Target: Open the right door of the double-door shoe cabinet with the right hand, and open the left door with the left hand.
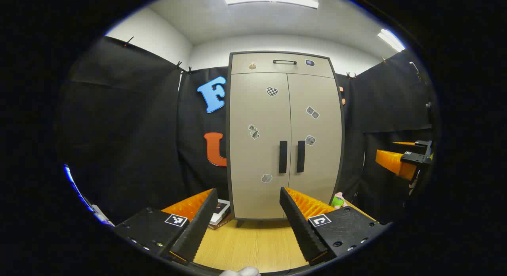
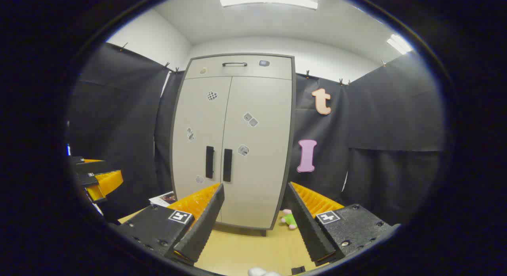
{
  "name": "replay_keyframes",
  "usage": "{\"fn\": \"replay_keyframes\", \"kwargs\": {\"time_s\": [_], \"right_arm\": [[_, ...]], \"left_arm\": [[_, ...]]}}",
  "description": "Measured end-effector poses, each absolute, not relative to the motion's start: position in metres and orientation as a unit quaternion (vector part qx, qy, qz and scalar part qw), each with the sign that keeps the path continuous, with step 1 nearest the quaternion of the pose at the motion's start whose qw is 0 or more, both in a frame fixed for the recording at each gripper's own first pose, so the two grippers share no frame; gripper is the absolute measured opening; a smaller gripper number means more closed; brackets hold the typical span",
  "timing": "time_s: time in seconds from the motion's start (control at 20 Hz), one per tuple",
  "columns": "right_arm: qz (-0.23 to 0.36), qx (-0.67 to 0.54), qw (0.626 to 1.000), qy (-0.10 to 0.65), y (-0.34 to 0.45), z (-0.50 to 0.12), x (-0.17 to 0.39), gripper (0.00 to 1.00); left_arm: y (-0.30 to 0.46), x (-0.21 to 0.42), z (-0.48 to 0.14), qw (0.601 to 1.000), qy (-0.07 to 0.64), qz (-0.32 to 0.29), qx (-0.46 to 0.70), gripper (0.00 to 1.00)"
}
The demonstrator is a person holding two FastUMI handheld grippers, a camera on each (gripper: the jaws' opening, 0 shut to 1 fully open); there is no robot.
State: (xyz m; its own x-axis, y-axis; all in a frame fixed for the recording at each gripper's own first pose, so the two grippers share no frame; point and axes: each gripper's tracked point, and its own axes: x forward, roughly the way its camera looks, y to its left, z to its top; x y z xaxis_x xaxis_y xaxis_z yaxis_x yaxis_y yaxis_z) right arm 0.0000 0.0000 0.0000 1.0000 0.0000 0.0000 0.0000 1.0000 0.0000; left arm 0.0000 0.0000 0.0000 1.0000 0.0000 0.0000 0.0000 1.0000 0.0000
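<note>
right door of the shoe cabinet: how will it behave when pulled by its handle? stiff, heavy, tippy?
The right door looks like a flat rigid panel, so it should swing without flexing. Its vertical bar handle sits at the inner edge, giving good leverage. The cabinet is tall on short feet; a hard yank might rock it.

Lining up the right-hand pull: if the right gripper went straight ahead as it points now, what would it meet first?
Probably the beige right door of the shoe cabinet, to the right of its black vertical handle, not the handle. The right gripper is open with nothing between; depth is unclear.
</note>
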Motion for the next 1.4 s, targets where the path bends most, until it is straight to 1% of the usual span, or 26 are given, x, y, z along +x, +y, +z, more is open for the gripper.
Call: {"fn": "replay_keyframes", "kwargs": {"time_s": [0.85, 1.05, 1.25, 1.4], "right_arm": [[-0.001, 0.001, 1.0, 0.001, 0.01, -0.004, 0.007, 0.99], [-0.009, -0.003, 1.0, 0.003, 0.008, -0.006, 0.013, 0.99], [-0.03, -0.004, 1.0, -0.004, 0.005, -0.003, 0.041, 0.99], [-0.025, 0.007, 1.0, 0.0, 0.018, -0.004, 0.073, 0.99]], "left_arm": [[0.013, 0.003, -0.004, 1.0, 0.004, 0.01, 0.002, 0.95], [0.018, 0.0, -0.007, 1.0, 0.005, 0.013, 0.007, 0.95], [0.02, -0.001, -0.012, 1.0, 0.009, 0.012, 0.007, 0.95], [0.026, -0.004, -0.017, 1.0, 0.014, 0.023, 0.01, 0.95]]}}
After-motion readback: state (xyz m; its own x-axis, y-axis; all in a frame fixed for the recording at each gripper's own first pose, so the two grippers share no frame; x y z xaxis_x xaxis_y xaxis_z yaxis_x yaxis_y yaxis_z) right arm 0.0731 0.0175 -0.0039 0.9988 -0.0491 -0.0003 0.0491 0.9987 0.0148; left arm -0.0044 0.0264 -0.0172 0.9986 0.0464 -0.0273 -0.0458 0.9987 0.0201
